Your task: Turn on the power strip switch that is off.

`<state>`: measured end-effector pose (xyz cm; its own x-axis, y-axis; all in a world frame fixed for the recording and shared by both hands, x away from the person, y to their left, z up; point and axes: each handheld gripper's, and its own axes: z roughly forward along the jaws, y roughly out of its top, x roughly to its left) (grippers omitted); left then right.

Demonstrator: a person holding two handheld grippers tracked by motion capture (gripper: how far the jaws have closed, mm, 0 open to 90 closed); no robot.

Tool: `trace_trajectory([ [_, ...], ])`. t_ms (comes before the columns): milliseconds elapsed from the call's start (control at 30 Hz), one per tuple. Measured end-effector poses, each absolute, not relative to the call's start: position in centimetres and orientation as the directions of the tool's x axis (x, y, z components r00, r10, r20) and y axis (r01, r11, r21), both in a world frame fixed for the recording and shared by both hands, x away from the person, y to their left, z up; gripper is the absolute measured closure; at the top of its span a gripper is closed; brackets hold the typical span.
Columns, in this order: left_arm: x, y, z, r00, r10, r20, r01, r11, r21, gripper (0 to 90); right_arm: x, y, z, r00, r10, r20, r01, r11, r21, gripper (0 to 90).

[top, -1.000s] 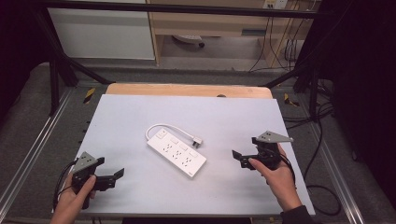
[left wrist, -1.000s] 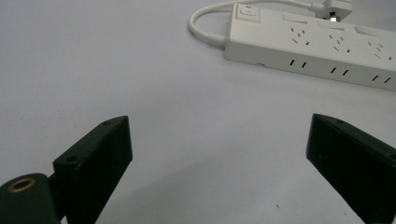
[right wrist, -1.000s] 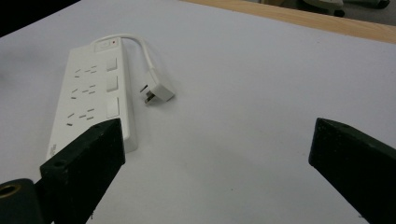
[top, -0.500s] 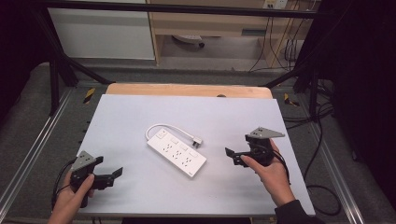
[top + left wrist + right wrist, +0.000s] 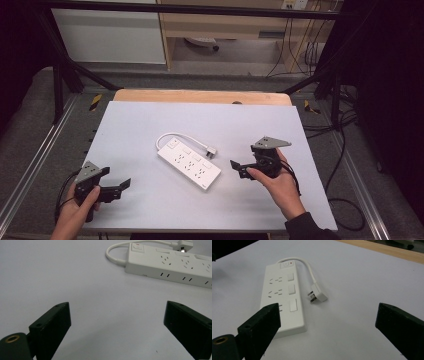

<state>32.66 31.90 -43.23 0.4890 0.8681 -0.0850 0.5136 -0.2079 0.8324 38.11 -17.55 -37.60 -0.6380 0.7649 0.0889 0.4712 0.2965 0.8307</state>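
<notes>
A white power strip (image 5: 190, 162) lies flat at the middle of the white table top, its short cord looped round to a white plug (image 5: 212, 151) beside it. In the right gripper view the strip (image 5: 283, 298) and plug (image 5: 318, 295) sit just ahead of the jaws. My right gripper (image 5: 238, 170) is open, a short way right of the strip, empty. My left gripper (image 5: 124, 186) is open near the front left corner, empty, with the strip (image 5: 172, 263) far ahead of it.
The white table top (image 5: 150, 120) has a wooden strip (image 5: 200, 96) along its far edge. Metal frame rails run down both sides. Cables (image 5: 345, 165) hang off the right side. A white cabinet and a shelf stand beyond the table.
My right gripper has moved left, closer to the power strip. My left gripper has shifted only slightly. Both stay open.
</notes>
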Motion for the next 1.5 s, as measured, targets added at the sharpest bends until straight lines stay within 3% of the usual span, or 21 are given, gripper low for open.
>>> trace_trajectory([
  [467,32.6,32.0,-43.2,0.483,0.871,-0.088,0.516,-0.203,0.832,7.5,37.9,-15.8,-37.8,-0.669,0.739,0.078,0.458,0.327,0.827,11.1],
  [600,32.6,31.9,-43.2,0.483,0.871,-0.083,0.519,-0.208,0.829,7.6,38.3,-15.4,-38.0,-0.673,0.735,0.076,0.458,0.334,0.824,22.1],
  [867,32.6,31.9,-43.3,0.481,0.873,-0.081,0.523,-0.213,0.825,7.6,39.2,-13.4,-38.6,-0.711,0.7,0.064,0.436,0.367,0.822,54.1],
  [1500,32.6,31.9,-43.4,0.482,0.872,-0.083,0.528,-0.213,0.822,7.6,40.9,-11.0,-39.2,-0.726,0.683,0.074,0.4,0.333,0.854,77.8],
])
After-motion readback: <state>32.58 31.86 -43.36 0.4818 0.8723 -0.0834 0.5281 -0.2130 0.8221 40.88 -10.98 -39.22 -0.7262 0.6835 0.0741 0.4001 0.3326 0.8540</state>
